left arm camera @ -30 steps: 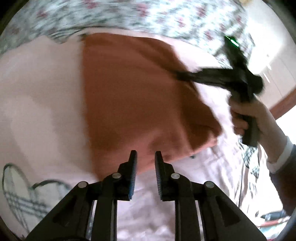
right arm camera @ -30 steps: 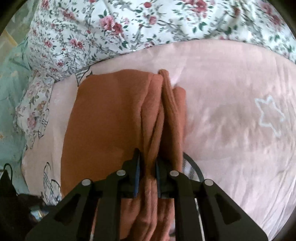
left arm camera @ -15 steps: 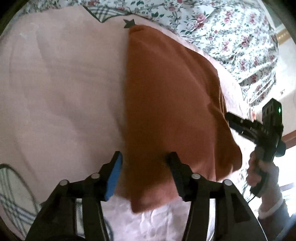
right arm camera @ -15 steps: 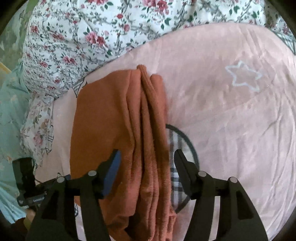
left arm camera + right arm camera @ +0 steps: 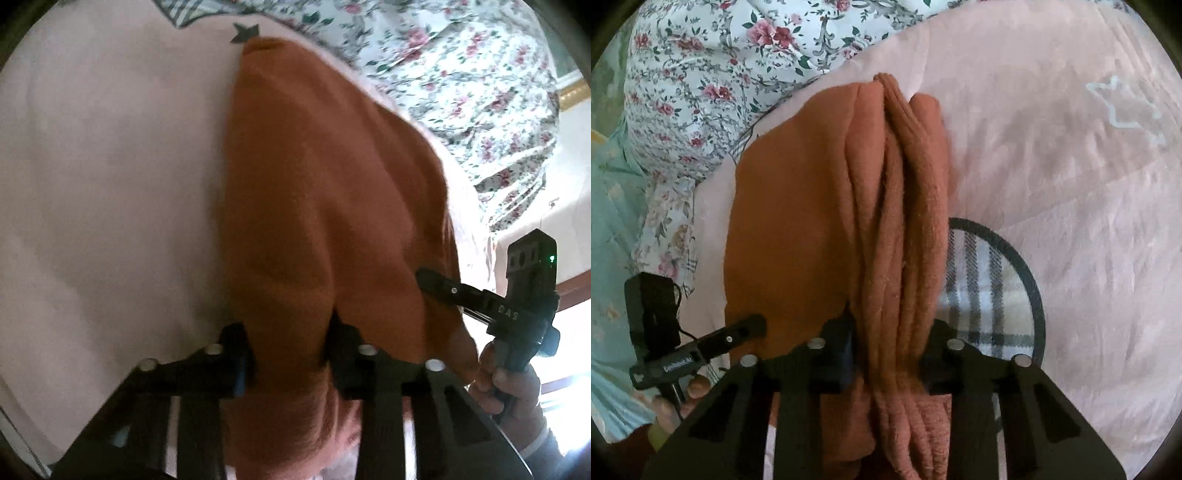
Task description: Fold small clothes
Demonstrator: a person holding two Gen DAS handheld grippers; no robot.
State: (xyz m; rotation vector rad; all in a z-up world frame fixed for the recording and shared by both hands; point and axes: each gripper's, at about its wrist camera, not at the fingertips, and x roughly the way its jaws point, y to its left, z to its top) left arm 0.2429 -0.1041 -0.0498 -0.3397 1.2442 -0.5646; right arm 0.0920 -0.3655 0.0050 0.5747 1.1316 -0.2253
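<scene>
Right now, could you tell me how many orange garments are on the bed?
1. A single folded orange garment lies on the pink blanket, with the left gripper at its near edge and the right gripper around its bunched folds. Another could be hidden underneath.

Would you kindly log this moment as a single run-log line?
left gripper: open, straddling orange garment | right gripper: open, straddling bunched edge | surface: pink sheet | fold: incomplete

rust-orange cloth (image 5: 798,221), pink sheet (image 5: 1052,166), floral quilt (image 5: 720,74).
</scene>
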